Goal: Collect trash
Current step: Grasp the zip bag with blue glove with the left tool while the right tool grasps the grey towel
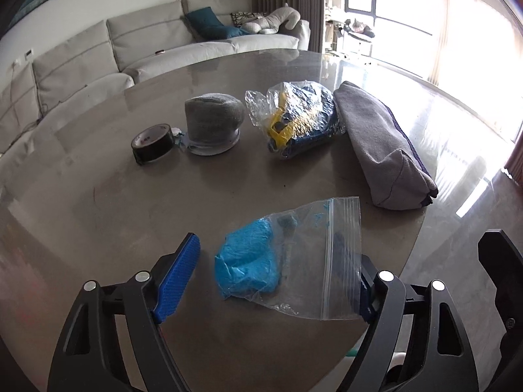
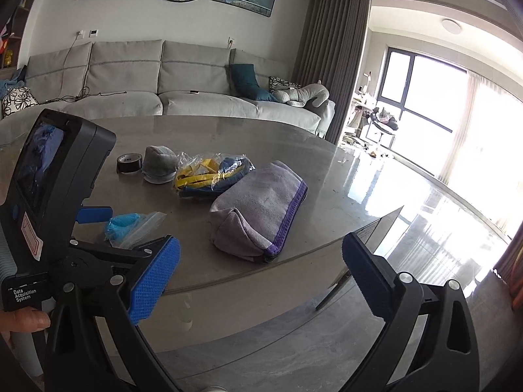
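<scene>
Beside the grey pouch, a zip bag sits between open fingers, not yet gripped.

Nearer than the grey pouch (image 1: 385,143) on the round table (image 1: 98,196), the clear zip bag (image 1: 294,258) holding something crumpled and blue lies with the left gripper (image 1: 271,277) straddling it; its left pad stands clear of the plastic, and whether the right pad touches the zip edge I cannot tell. The right gripper (image 2: 261,274) hangs wide and empty off the table edge, on the near side of the pouch. Likely risk: slick, loose film could slide or fold away as the pads meet, pinching only a corner so the blue lump swings and drops. Beyond the pouch, the wrapped yellow-and-blue bundle (image 1: 294,117) could be mistaken for trash.
</scene>
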`<state>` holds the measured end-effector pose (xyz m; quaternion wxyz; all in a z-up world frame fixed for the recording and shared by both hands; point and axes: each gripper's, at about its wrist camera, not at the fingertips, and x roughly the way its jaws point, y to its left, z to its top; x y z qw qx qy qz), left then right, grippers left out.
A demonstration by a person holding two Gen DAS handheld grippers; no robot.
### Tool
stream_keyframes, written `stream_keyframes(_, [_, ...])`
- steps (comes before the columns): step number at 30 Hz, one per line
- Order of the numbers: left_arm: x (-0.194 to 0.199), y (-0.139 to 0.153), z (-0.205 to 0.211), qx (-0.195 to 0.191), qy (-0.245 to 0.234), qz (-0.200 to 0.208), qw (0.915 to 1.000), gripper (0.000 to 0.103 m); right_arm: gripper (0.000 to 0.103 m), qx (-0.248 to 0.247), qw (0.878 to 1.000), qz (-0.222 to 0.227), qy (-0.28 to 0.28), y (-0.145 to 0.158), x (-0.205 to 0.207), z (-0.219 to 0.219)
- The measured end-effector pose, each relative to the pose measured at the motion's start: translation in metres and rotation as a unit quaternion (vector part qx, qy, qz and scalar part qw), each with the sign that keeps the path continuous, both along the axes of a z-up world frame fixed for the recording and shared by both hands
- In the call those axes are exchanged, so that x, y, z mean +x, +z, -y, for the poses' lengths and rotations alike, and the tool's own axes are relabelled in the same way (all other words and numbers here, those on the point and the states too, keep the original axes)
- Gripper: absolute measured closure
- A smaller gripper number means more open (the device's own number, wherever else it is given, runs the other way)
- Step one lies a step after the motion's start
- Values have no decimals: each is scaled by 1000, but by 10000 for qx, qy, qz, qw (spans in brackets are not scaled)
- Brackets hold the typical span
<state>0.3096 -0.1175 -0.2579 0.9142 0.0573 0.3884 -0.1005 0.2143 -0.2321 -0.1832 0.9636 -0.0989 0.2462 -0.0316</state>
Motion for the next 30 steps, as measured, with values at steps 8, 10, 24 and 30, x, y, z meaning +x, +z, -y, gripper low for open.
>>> stream_keyframes(8, [9, 3, 1, -148, -208, 10, 9997, 71, 5, 77, 9999, -69, -125, -6, -2, 2])
stream_keyframes(10, [5, 5, 1, -148, -211, 102, 9996, 71, 5, 68, 9998, -51, -153, -6, -3, 3])
stream_keyframes(24, [-1, 52, -6, 30, 26, 960, 9954, 72, 5, 319, 9992, 21, -221, -14, 52, -1])
stream_keyframes(30, [9, 46, -8, 14, 84, 880, 9961, 72, 5, 359, 9988, -209, -271, -33, 90, -4])
